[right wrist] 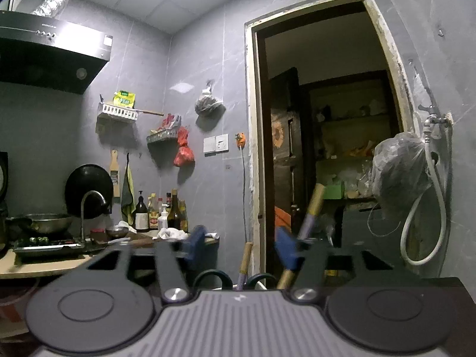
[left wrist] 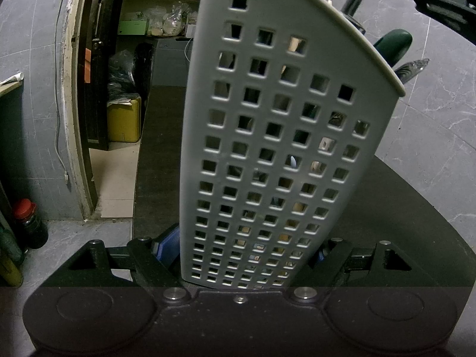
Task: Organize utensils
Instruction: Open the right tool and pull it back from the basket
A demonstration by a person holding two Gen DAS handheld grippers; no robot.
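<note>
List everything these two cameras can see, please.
utensil holder: one, pale grey, perforated, between the left gripper's pads
handles: three, black, green and mottled, sticking out of its top
table: one, black, behind the holder
wooden sticks: two, tan with purple bands, by the right gripper
wok: one, black, against the wall
bottles: several, mostly dark, counter corner
range hood: one, black, upper left
left gripper: blue pads, shut on the holder
right gripper: blue pads, open

Black gripper (right wrist: 241,247) (seemingly blue-padded), silver screws
</note>
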